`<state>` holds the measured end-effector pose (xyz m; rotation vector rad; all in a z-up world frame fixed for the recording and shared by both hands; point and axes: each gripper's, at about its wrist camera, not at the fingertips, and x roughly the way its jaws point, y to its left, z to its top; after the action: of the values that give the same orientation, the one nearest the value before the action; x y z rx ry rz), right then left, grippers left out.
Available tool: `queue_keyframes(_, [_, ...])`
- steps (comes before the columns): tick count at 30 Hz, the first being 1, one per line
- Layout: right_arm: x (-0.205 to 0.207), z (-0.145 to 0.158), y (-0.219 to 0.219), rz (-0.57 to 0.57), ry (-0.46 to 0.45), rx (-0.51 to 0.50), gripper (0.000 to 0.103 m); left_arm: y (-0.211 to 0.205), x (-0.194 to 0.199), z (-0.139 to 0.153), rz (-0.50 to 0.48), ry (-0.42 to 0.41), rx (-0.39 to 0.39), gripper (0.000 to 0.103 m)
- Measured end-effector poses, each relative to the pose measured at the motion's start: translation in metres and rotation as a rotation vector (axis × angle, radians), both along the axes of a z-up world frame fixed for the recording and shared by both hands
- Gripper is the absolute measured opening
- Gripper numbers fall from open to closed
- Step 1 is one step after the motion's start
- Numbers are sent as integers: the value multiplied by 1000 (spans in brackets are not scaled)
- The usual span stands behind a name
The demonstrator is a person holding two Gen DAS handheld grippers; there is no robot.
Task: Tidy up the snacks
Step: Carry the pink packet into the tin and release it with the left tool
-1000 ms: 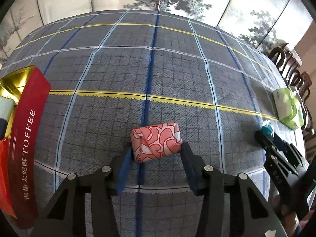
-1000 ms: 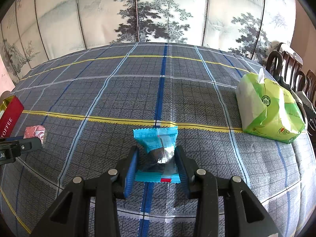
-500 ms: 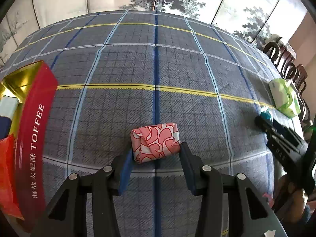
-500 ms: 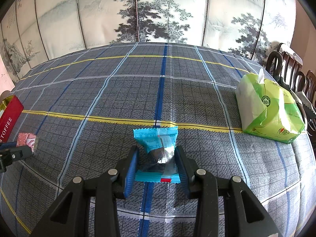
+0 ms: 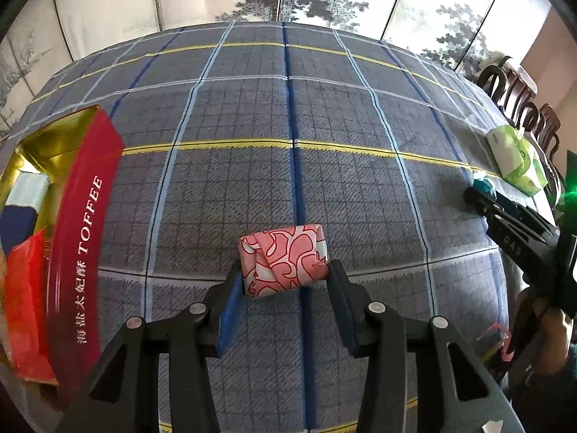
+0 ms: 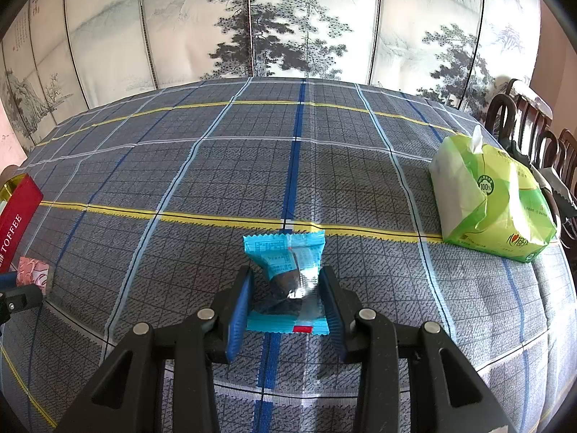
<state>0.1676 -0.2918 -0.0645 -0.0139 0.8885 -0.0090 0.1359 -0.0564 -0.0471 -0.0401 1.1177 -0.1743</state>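
A wide tabletop [image 6: 216,166] under a grey plaid cloth fills both views, with a painted folding screen [image 6: 288,25] behind it. At the left edge stands an open red tin [image 5: 84,238] marked TOFFEE, gold inside, with a few wrapped items already in it. Far to the right lies a green tissue pack [image 6: 490,202].

The left gripper [image 5: 285,281] has its jaws drawn in close on a pink patterned candy [image 5: 283,259], both pads against its ends; the candy looks lifted just clear of the cloth, with the tin off to its left. The right gripper [image 6: 286,296] is closed to a narrow gap around a blue snack packet [image 6: 288,270], pads touching its sides, out on the middle of the tabletop.

The step in hand appears to be carrying the pink candy to the tin. The next move likely calls for swinging left over the tin's near wall, then releasing above the open gold interior, while the right gripper waits its turn.
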Motion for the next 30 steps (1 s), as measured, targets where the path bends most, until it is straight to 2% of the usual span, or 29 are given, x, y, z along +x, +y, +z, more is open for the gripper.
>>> queue_keyframes(20, [0, 1, 0, 0, 1, -1, 39, 26, -18, 42, 0, -64, 17, 41])
queue_keyframes(25, [0, 1, -1, 0, 1, -1, 39, 44, -19, 63, 8, -103, 22, 41])
queue_keyframes(30, [0, 1, 0, 0, 1, -2, 39, 78, -20, 82, 56, -136, 41, 41])
